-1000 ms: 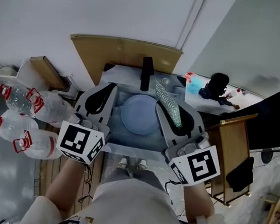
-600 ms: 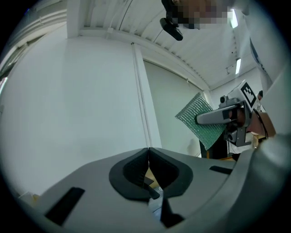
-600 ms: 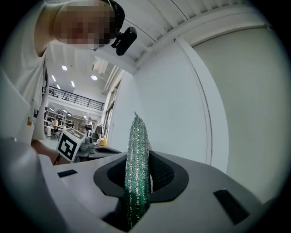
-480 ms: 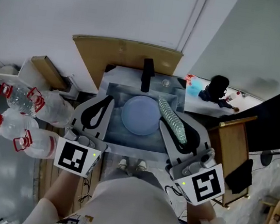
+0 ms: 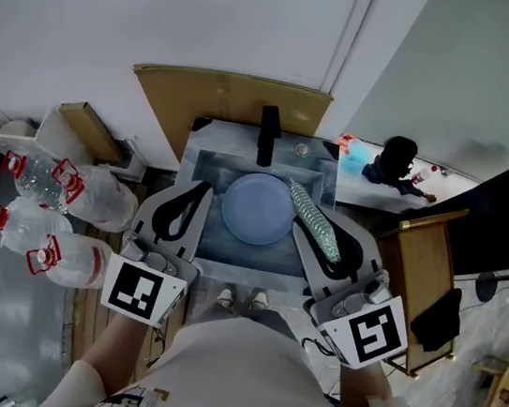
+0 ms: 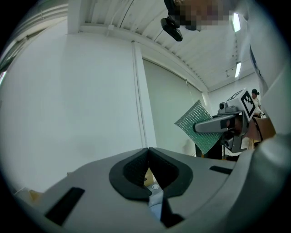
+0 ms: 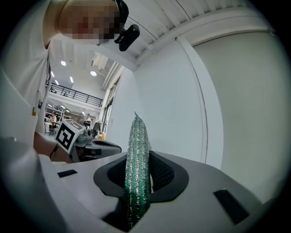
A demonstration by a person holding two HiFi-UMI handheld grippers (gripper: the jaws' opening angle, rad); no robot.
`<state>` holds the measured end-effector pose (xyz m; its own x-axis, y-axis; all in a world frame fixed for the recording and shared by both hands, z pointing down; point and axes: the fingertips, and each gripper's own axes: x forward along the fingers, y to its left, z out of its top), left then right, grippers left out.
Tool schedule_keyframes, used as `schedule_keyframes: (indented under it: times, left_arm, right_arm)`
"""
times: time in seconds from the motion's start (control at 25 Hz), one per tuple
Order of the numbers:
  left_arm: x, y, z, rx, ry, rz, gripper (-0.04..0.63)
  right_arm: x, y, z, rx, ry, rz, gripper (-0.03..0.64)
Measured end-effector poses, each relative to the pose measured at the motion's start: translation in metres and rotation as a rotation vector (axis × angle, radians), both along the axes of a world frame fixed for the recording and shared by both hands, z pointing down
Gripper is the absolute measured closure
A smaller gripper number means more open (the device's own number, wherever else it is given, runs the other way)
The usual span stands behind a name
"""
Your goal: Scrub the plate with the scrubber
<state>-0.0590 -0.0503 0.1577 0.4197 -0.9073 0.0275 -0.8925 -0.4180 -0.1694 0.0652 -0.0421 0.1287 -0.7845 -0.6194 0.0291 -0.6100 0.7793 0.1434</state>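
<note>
A pale blue plate (image 5: 254, 207) lies in the sink (image 5: 205, 164), below the black faucet (image 5: 267, 133). My right gripper (image 5: 303, 205) is shut on the green mesh scrubber (image 5: 314, 218), which sticks out over the plate's right edge. In the right gripper view the scrubber (image 7: 137, 168) stands upright between the jaws of the right gripper (image 7: 138, 157). My left gripper (image 5: 202, 187) hovers at the plate's left, its jaws shut with nothing in them. In the left gripper view the left gripper (image 6: 148, 149) points at a bare wall, and the scrubber (image 6: 195, 125) shows at the right.
Large water bottles (image 5: 53, 187) lie on the floor at the left. A wooden board (image 5: 227, 99) leans behind the sink. At the right stand a wooden stand (image 5: 420, 270) and a counter with a dark object (image 5: 394, 157).
Both grippers have drawn back toward the person, away from the faucet. The scrubber has come back with the right gripper, and more of the plate shows.
</note>
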Motion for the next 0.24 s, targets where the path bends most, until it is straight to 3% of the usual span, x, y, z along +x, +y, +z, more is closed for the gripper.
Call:
schedule_keyframes:
  times: [0.24]
  left_arm:
    - [0.0058, 0.0006, 0.0024, -0.059, 0.008, 0.0, 0.577]
  right_arm:
    - [0.0079, -0.0044, 0.0007, -0.005, -0.001, 0.014, 0.509]
